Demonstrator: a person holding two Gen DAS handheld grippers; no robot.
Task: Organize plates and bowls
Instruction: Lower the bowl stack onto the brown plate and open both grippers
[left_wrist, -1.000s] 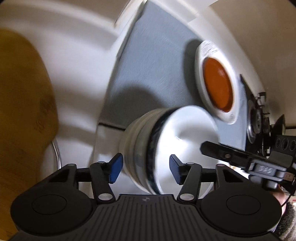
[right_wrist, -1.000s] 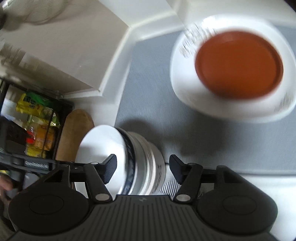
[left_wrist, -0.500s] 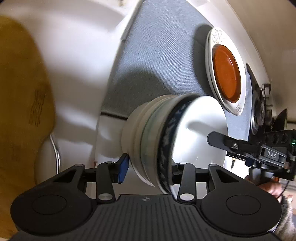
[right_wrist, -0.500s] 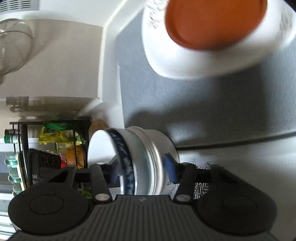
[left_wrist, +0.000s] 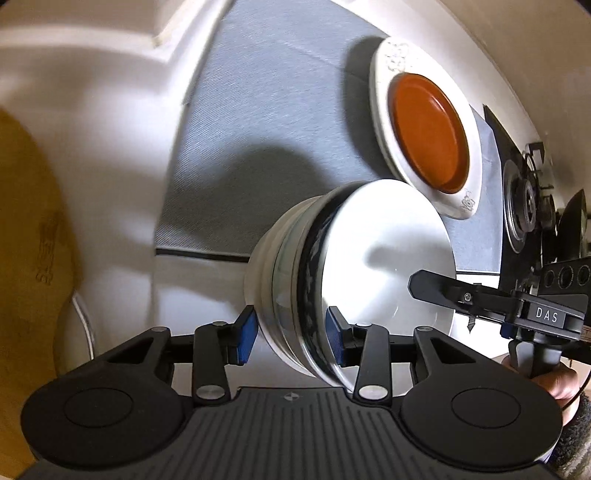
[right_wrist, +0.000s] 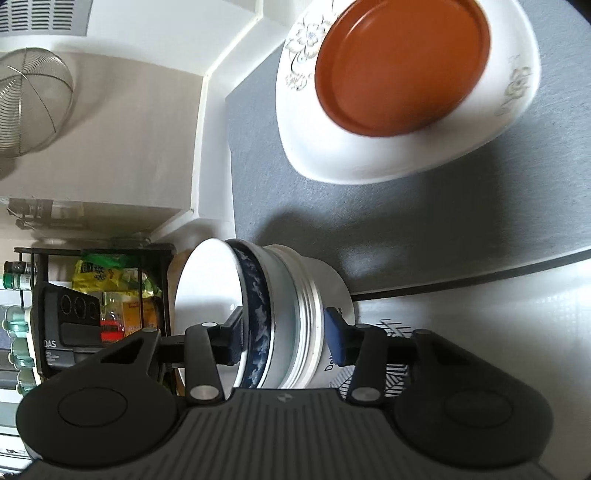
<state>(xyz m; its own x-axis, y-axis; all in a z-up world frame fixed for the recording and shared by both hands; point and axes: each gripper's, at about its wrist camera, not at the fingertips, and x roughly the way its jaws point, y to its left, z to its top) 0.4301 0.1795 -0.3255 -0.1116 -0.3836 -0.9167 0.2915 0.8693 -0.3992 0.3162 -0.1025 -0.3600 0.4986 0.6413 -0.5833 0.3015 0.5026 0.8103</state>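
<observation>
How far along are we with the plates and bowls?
Done: the orange plate sits nested in the white floral dish on the grey mat. In hand: both grippers, left and right, clamp the bowl stack from opposite sides. Left: setting that stack down; where it belongs isn't visible.

The stack of bowls (left_wrist: 332, 273) fills the gap between the fingers of both grippers. Behind it the grey mat (left_wrist: 266, 122) lies bare up to the white plate (right_wrist: 399, 147) with the orange dish (right_wrist: 402, 62). A cutting board (left_wrist: 26, 229) stands on the left side, a stove burner (left_wrist: 521, 210) on the right.
</observation>
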